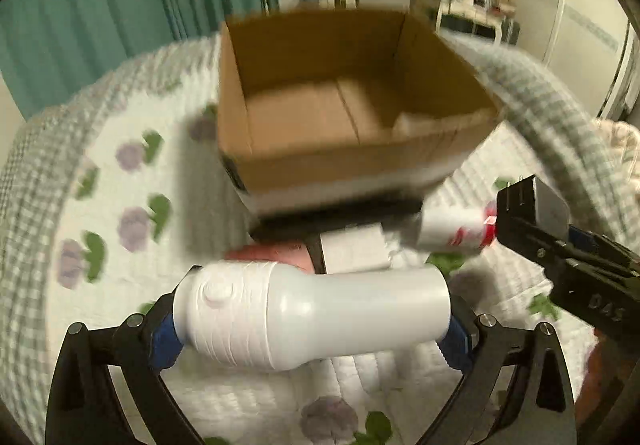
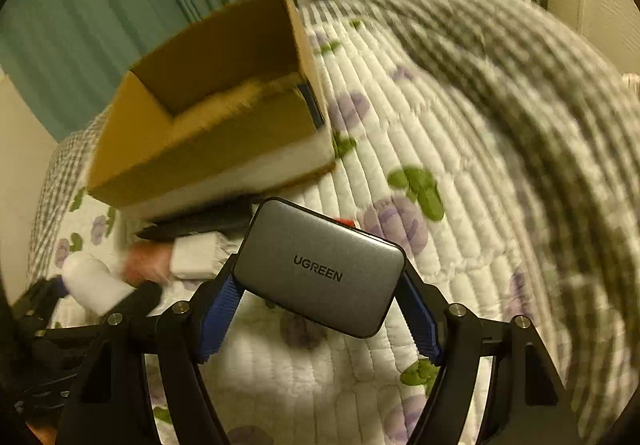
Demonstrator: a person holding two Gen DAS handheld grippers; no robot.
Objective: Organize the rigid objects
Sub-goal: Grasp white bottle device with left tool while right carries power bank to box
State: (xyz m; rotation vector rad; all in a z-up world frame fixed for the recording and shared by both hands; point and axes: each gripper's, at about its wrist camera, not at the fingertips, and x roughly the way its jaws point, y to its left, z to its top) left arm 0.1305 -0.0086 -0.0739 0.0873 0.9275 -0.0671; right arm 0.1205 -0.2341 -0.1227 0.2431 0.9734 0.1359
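Left wrist view: the left gripper [image 1: 316,319] is clamped across a white bottle [image 1: 312,315] lying sideways between its blue pads, above the flowered quilt [image 1: 120,149]. Ahead sits the open cardboard box [image 1: 344,101], with something pale inside that is too blurred to name. A small white tube with red print [image 1: 456,231] lies near the box's front. At right, the right gripper [image 1: 532,213] carries a grey charger [image 1: 550,203], prongs showing. Right wrist view: the right gripper [image 2: 320,297] pinches that UGREEN charger [image 2: 320,265] flat between its pads, the box [image 2: 216,125] off to the upper left.
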